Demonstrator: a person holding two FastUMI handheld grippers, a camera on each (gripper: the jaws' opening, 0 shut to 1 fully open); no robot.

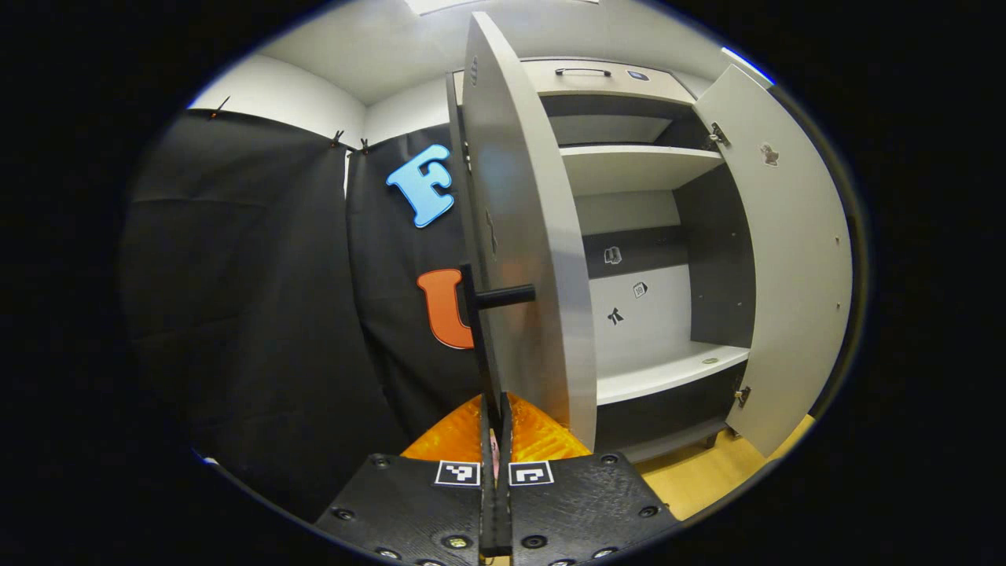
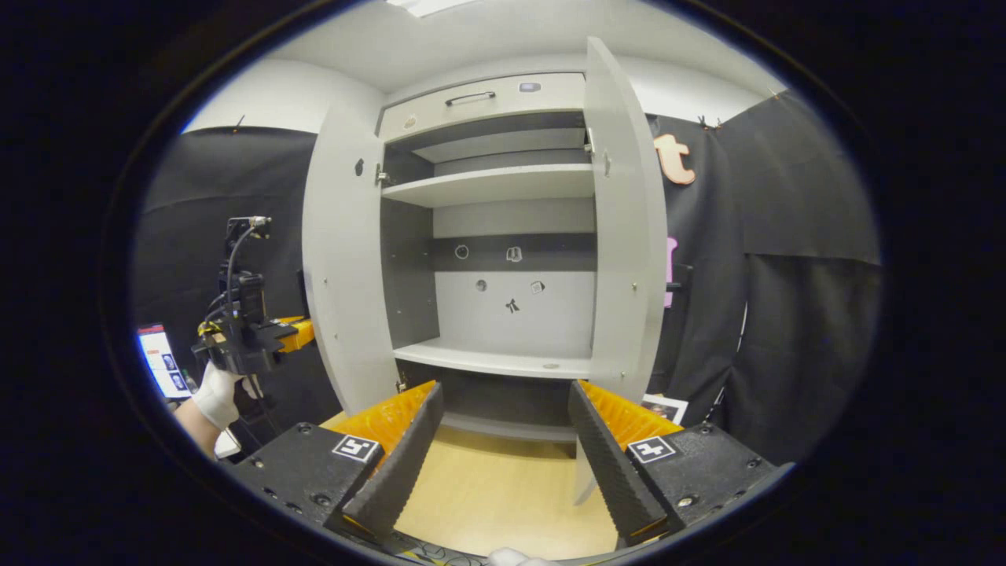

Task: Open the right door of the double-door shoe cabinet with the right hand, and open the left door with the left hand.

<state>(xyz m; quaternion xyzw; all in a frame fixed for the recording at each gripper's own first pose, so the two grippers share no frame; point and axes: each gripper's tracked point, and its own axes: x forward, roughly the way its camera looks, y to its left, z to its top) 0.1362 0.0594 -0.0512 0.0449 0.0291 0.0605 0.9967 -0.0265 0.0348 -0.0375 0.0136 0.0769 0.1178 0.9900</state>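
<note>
The grey shoe cabinet (image 2: 503, 185) stands with both doors swung wide. In the left gripper view the left door (image 1: 526, 236) is seen nearly edge-on, and its black bar handle (image 1: 503, 296) runs down into my left gripper (image 1: 495, 420), which is shut on the bar. The right door (image 1: 794, 259) hangs open at the far side. In the right gripper view my right gripper (image 2: 507, 464) is open in front of the cabinet's lower part with nothing between its fingers. It is apart from the right door (image 2: 625, 236). A gloved hand (image 2: 214, 397) holds the left gripper (image 2: 292, 332) beside the left door (image 2: 342, 259).
Inside are bare shelves (image 2: 495, 362) and small stickers on the back panel. A drawer (image 2: 471, 98) with a black handle sits on top. Light wooden floor (image 2: 503, 487) lies before the cabinet. A lit screen (image 2: 157, 358) is at the far left, papers (image 2: 664, 409) low right.
</note>
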